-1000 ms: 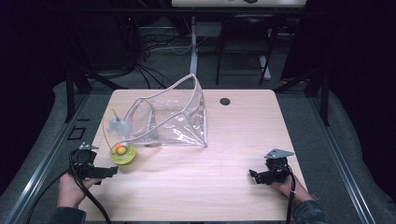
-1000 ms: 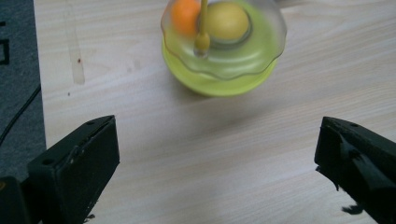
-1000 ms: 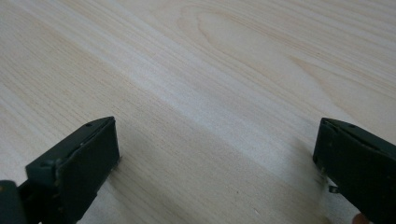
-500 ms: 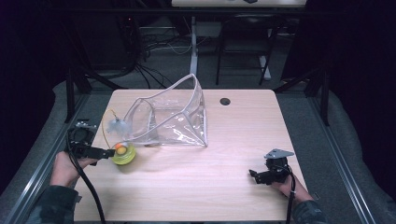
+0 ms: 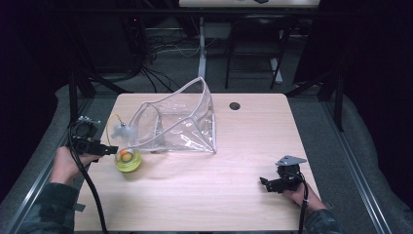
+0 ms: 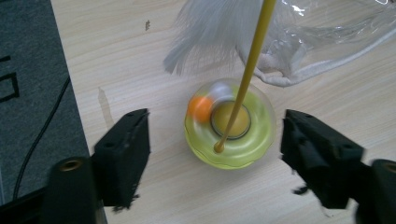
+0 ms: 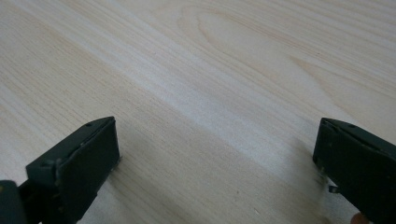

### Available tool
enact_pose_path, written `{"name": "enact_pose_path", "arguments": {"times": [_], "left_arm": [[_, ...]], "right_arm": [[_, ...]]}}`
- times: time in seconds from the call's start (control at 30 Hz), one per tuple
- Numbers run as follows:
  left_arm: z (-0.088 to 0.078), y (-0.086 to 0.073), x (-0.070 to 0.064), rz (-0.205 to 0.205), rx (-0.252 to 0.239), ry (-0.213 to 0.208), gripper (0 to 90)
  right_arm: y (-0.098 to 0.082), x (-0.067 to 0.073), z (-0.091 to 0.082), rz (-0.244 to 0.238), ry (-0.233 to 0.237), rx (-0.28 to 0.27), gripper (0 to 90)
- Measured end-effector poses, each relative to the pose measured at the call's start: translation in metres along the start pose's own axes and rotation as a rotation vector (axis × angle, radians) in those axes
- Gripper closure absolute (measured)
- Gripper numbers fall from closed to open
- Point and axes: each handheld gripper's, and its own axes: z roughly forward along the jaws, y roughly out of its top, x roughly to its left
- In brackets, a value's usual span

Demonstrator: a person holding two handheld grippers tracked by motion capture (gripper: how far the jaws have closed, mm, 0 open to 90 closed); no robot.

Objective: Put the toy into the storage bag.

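So the yellow-green dome toy (image 6: 229,125) sits on the wooden table (image 5: 204,195), just in front of the clear plastic bag (image 5: 178,124) at its left end, with a yellow wand and white feather (image 6: 210,32) sticking up from it. The left gripper (image 6: 215,154) hangs over the toy, jaws spread wide either side, not touching. The right gripper (image 7: 215,168) is well away from the bag, jaws wide apart over bare wood.

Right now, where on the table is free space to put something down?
Free: the wood between the clear bag and the right gripper. Crowded: the left edge, with yellow toy, feather and left gripper.
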Motion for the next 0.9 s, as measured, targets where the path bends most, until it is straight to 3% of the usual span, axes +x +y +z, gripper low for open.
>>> {"name": "enact_pose_path", "arguments": {"times": [0.1, 0.27, 0.63, 0.9], "left_arm": [[-0.001, 0.004, 0.001, 0.010, 0.012, 0.004, 40.5], [-0.001, 0.010, 0.001, 0.018, 0.025, -0.004, 47.6], [0.001, 0.013, -0.001, 0.047, 0.034, -0.024, 78.4], [0.003, 0.011, -0.004, 0.049, 0.024, -0.031, 87.0]], "right_arm": [[0.000, 0.000, 0.000, 0.000, 0.000, -0.001, 0.0], [0.000, 0.000, 0.000, 0.000, 0.000, 0.000, 0.0], [0.000, 0.000, 0.000, 0.000, 0.000, 0.000, 0.0], [0.000, 0.000, 0.000, -0.001, 0.000, -0.001, 0.0]]}}
